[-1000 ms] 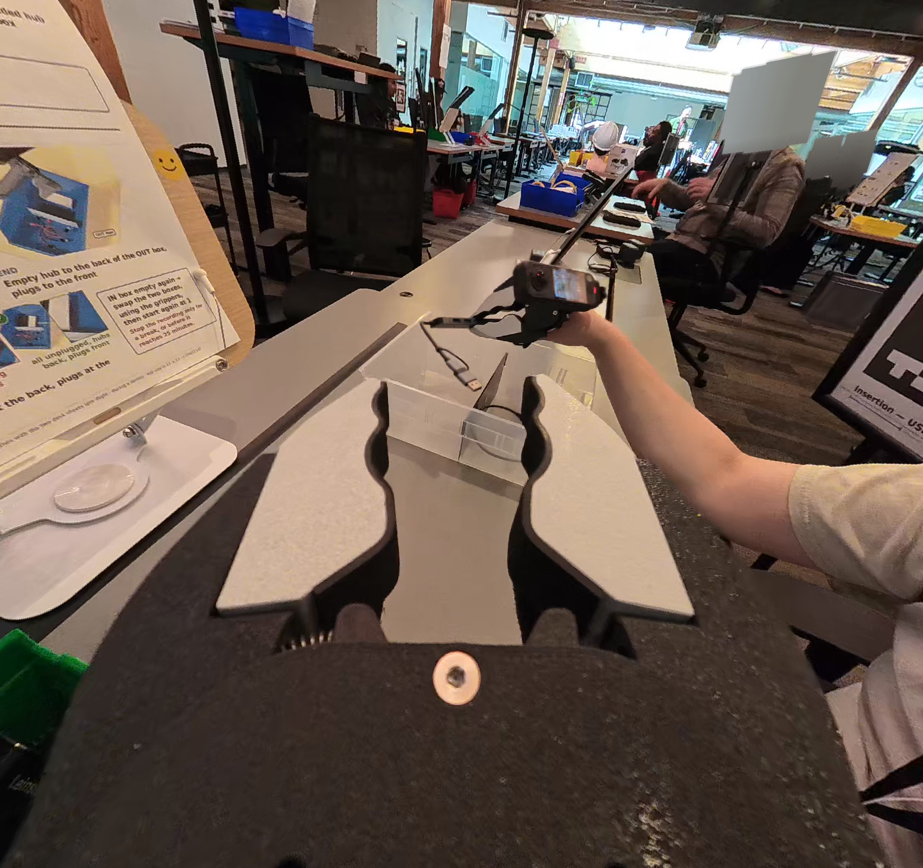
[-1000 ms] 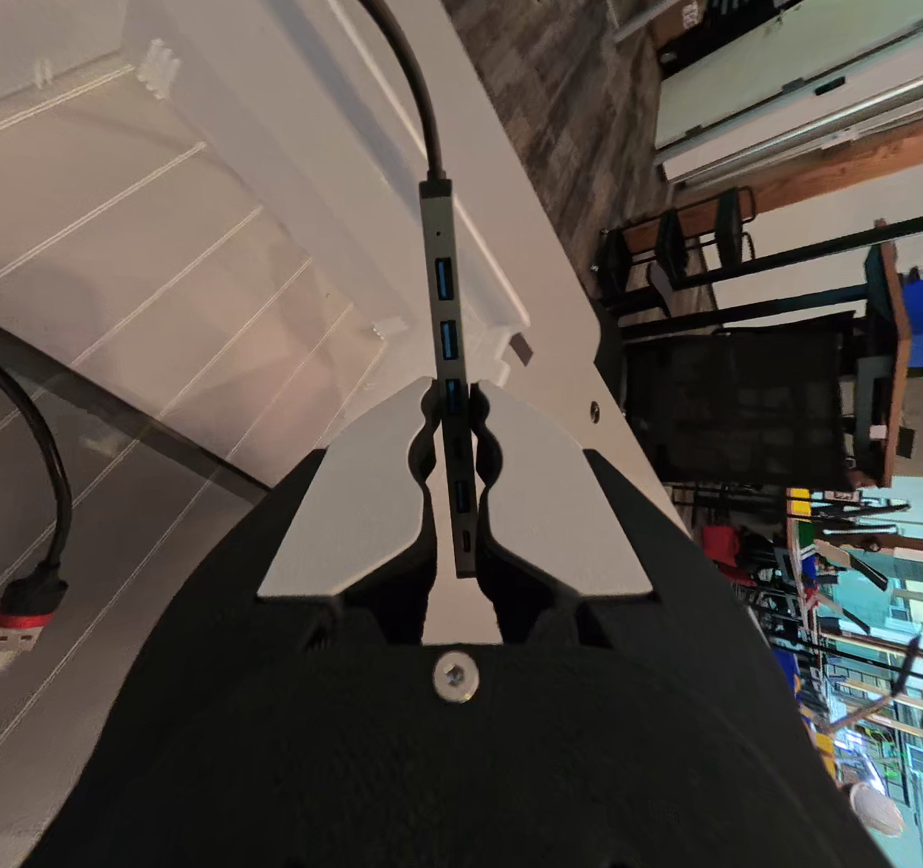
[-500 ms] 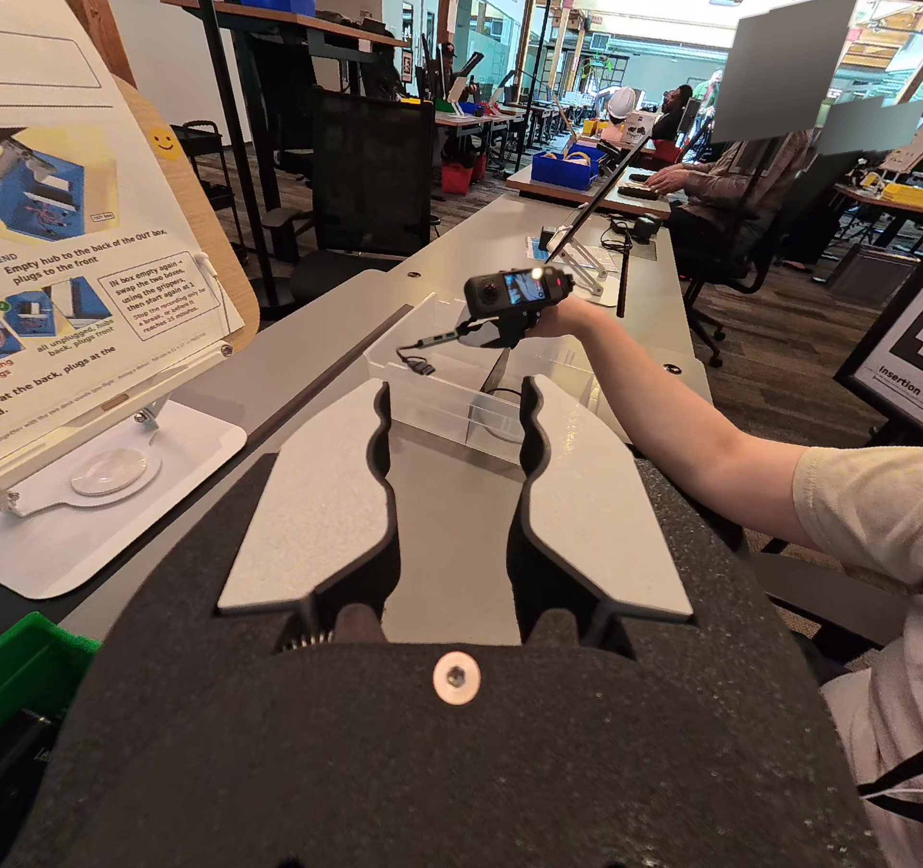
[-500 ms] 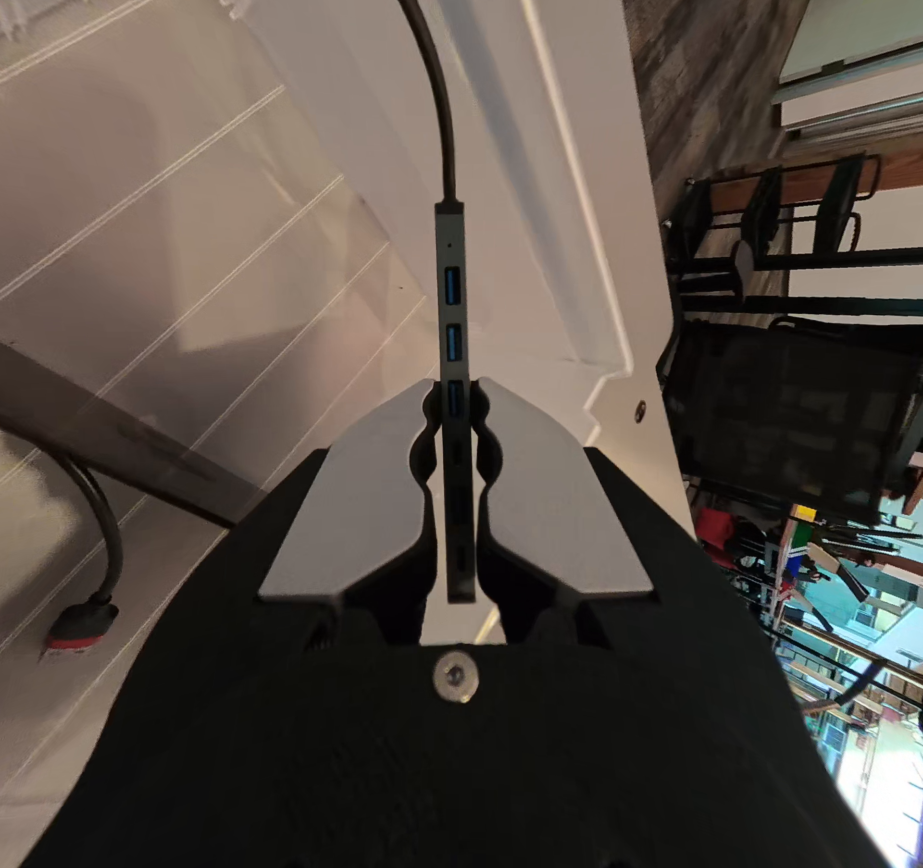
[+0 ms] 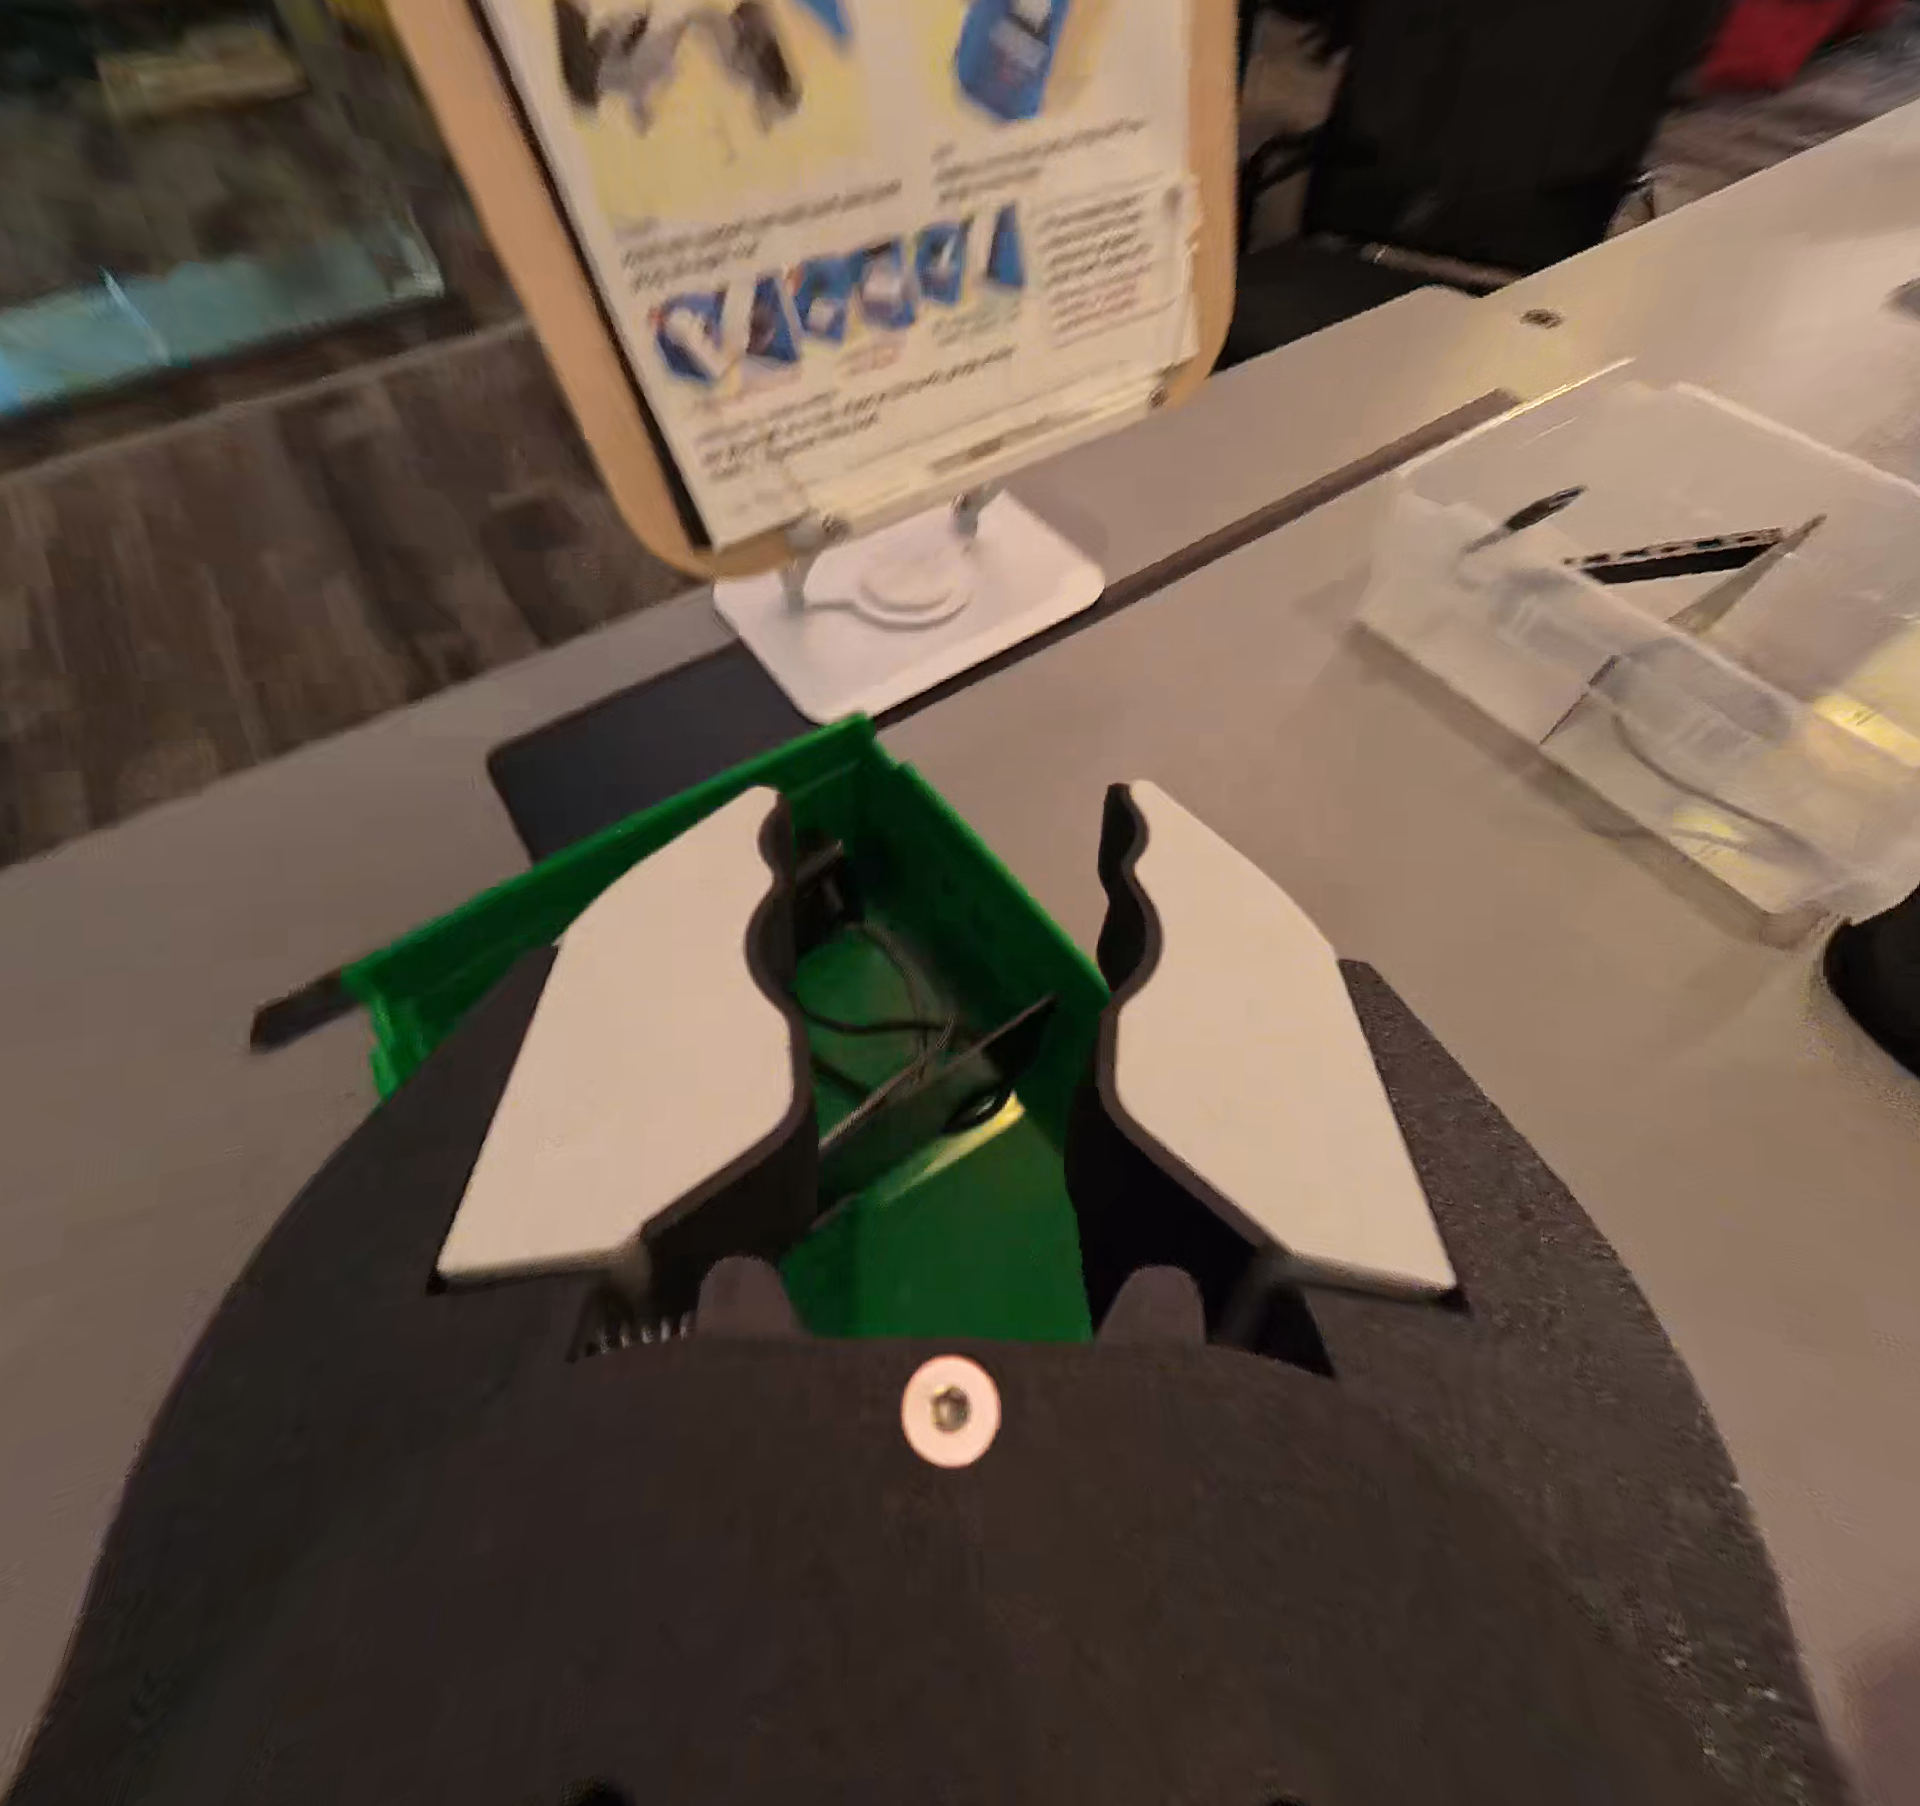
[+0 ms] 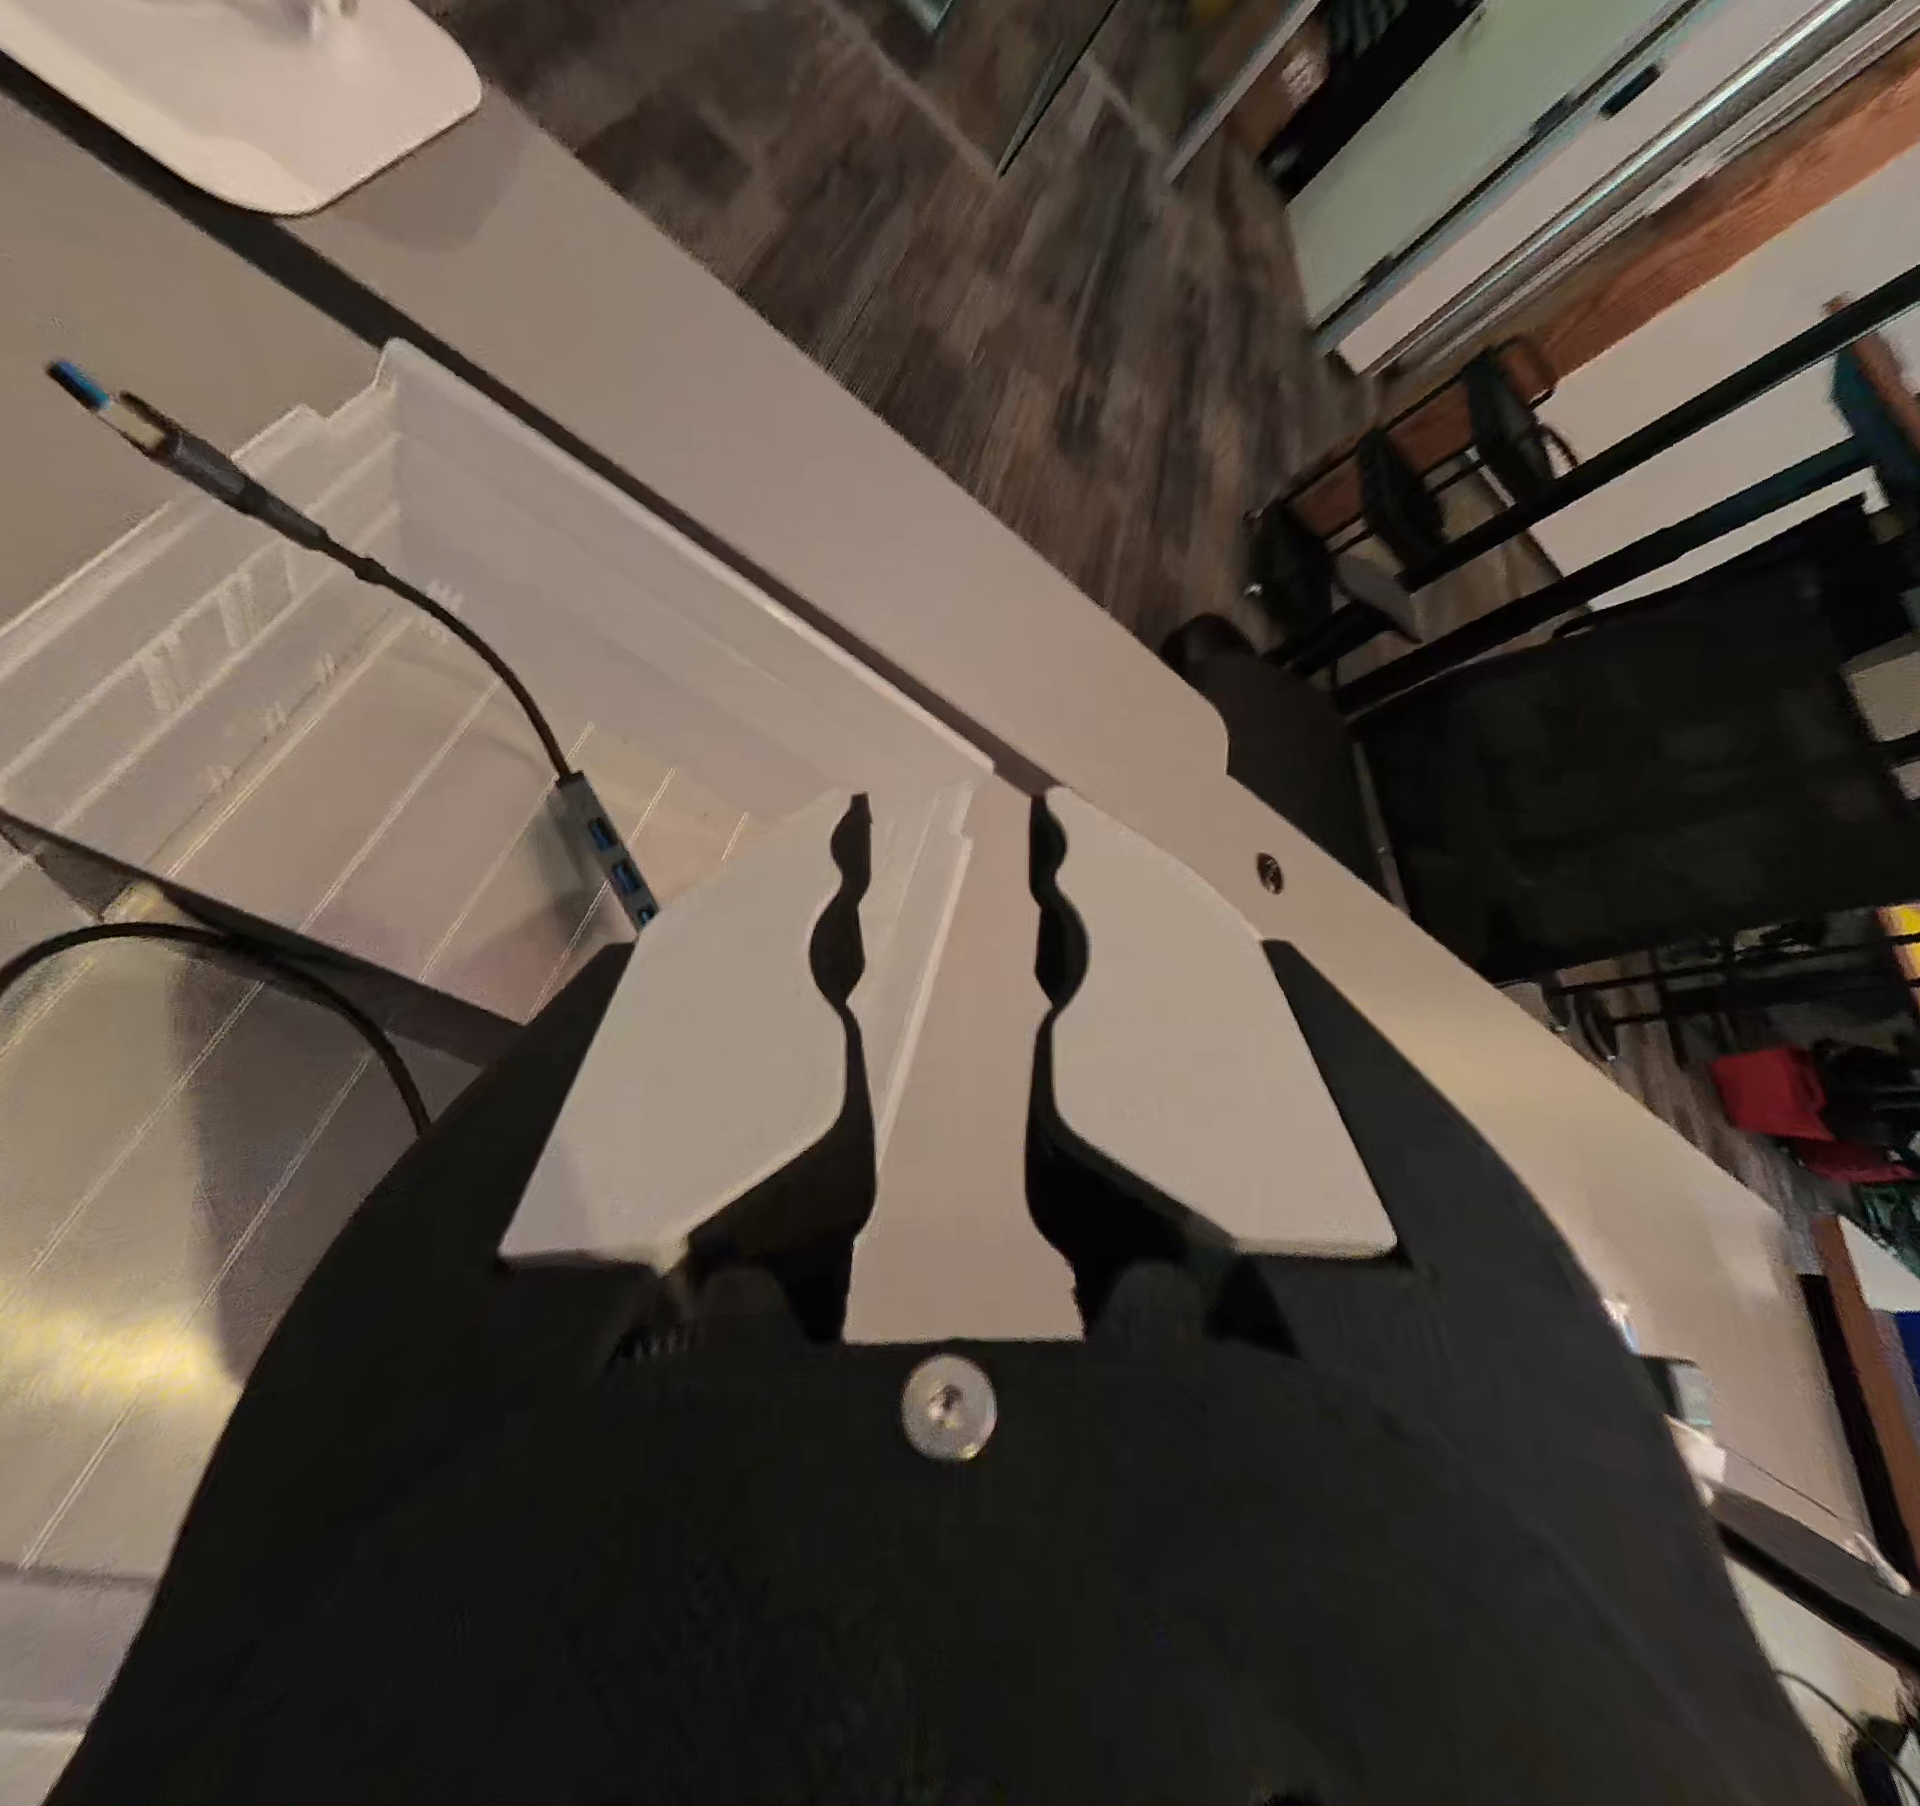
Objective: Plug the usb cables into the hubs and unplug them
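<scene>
— Hovering over green bin (image 5: 966, 883), left gripper (image 5: 940, 800) spread wide, empty; thin black cables (image 5: 894, 1018) inside the bin.

— And right gripper (image 6: 945, 806)?

— Parted narrowly, gripping nothing. Grey hub (image 6: 603, 852) at ten o'clock from it, inside clear box (image 6: 312, 717), plug (image 6: 135, 426) raised toward eleven o'clock.

— Elsewhere on the surface (image 5: 1247, 821)?

— Instruction board (image 5: 831, 198) at twelve o'clock, blurred.

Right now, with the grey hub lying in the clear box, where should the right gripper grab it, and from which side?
Take the grey hub across its narrow body, on the two long plain faces, coming from above the clear box. It's a slim bar with blue ports along one edge, so pinching the flats probably keeps ports free. The right gripper is open and empty.
</scene>
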Action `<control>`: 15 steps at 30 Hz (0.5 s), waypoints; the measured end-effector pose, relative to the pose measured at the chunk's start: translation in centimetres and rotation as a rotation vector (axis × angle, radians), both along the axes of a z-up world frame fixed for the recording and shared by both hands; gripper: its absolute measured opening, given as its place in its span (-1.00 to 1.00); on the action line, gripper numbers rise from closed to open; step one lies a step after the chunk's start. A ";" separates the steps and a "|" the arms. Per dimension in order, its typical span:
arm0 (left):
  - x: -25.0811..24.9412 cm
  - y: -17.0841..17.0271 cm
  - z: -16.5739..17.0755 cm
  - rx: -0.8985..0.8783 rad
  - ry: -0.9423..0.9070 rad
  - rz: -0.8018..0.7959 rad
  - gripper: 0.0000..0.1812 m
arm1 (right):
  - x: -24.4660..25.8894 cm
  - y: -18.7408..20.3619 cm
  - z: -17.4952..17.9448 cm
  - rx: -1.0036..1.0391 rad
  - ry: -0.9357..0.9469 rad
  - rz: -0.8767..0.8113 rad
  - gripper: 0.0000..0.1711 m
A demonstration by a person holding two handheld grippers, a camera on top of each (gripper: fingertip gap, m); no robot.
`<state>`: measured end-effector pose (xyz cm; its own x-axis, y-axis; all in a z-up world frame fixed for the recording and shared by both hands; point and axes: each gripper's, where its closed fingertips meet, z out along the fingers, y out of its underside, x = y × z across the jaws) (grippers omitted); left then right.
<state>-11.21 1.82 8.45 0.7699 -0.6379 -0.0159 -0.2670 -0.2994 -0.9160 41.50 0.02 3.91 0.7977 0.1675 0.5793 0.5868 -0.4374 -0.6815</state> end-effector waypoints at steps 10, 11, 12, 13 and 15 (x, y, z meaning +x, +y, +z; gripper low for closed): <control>-2.2 5.7 -9.0 -0.158 0.267 0.118 -0.55 | -1.2 0.8 -2.2 -0.090 -0.133 0.020 -0.65; -1.8 5.8 -9.3 -0.143 0.308 0.105 -0.57 | -1.5 0.9 -2.3 -0.093 -0.137 0.030 -0.65; -1.0 5.6 -9.5 -0.138 0.332 0.069 -0.58 | -2.0 1.0 -2.4 -0.095 -0.139 0.047 -0.65; 0.0 5.6 -9.5 -0.129 0.346 0.021 -0.58 | -2.4 1.1 -2.4 -0.095 -0.146 0.065 -0.65; 2.1 6.0 -9.7 -0.117 0.423 -0.108 -0.57 | -3.0 1.4 -2.5 -0.098 -0.163 0.088 -0.65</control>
